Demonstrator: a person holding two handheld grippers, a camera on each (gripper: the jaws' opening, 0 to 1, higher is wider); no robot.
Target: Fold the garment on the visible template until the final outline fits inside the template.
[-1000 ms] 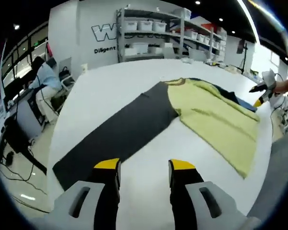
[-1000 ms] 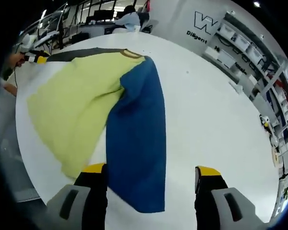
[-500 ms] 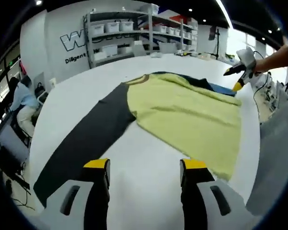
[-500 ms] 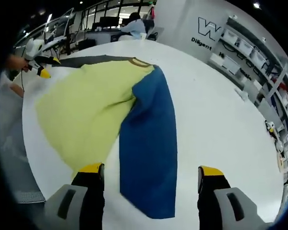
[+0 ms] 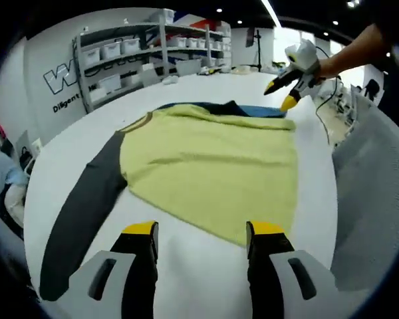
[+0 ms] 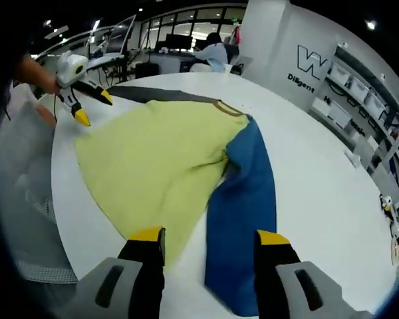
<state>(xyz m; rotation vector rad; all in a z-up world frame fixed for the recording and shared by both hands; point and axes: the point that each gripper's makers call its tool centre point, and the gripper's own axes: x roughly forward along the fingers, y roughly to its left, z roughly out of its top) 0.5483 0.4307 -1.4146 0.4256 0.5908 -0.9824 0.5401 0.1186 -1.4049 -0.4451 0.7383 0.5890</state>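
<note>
Metal shelving (image 5: 130, 50) loaded with white bins stands against the far wall behind the white desk (image 5: 199, 262), and a seated person (image 6: 213, 50) works at another station beyond the desk's far edge. Nothing lies between either claw and the cloth.

The garment (image 5: 209, 166), a yellow-green top with one dark grey sleeve (image 5: 80, 212) and one blue sleeve (image 6: 243, 219), lies spread flat on the desk. In the left gripper view the left claw (image 5: 198, 232) hangs above the desk with its jaws apart and empty, just short of the garment's near hem. The right claw (image 5: 286, 93), held in a hand (image 5: 329, 63), shows at the far side near the blue sleeve.

In the right gripper view the right claw (image 6: 208, 238) hovers over the hem and the blue sleeve's end, jaws apart, holding nothing. The left claw (image 6: 86, 106) hangs at the far hem corner.
</note>
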